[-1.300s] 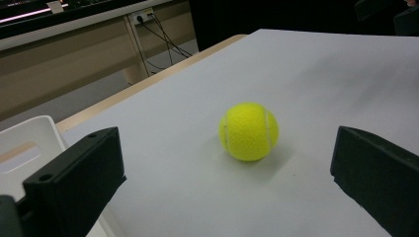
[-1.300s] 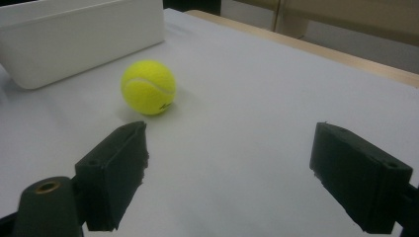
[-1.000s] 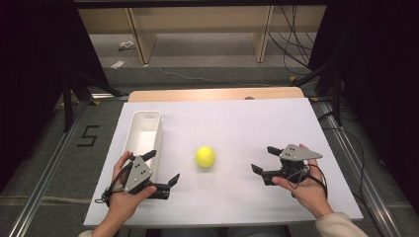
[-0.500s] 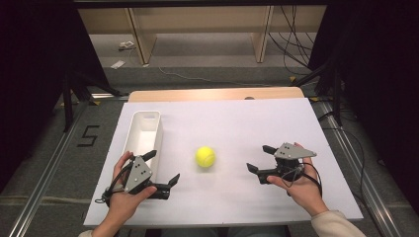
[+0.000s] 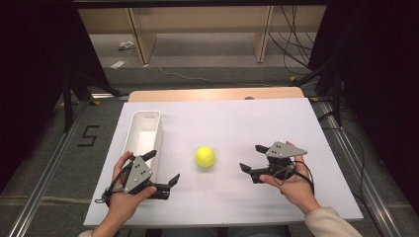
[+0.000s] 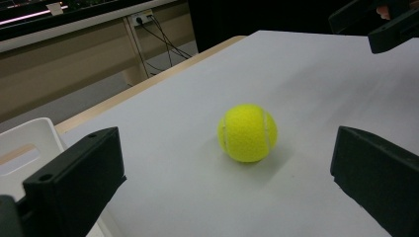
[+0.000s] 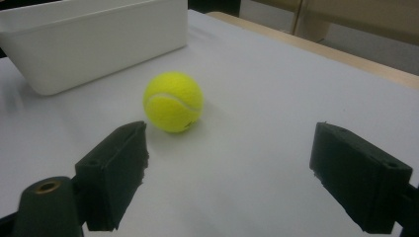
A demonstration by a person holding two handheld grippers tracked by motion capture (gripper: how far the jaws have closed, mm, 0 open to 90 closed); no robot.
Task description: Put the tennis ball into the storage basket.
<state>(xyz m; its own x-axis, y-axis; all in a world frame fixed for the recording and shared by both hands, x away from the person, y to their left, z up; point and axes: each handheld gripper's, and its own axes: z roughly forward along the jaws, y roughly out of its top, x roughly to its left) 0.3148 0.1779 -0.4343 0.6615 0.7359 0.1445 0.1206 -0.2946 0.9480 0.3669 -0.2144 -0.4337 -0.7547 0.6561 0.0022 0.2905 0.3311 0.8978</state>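
A yellow tennis ball (image 5: 205,157) lies on the white table sheet (image 5: 222,123), between the two hands. My left gripper (image 5: 162,167) is open near the front left, with nothing between its jaws, and points toward the ball (image 6: 247,132). My right gripper (image 5: 253,159) is open to the right of the ball, a short way from it. In the right gripper view the ball (image 7: 173,101) sits just beyond the left jaw, apart from it. A white rectangular bin (image 5: 144,136) stands left of the ball and looks empty.
The bin (image 7: 94,39) stands behind the ball in the right gripper view. The wooden table edge (image 5: 212,94) runs along the back of the sheet. Beyond it are the floor, cables and table legs. The other gripper (image 6: 380,24) shows at the top right of the left gripper view.
My right gripper has moved left toward the ball. The left gripper and the ball have stayed put.
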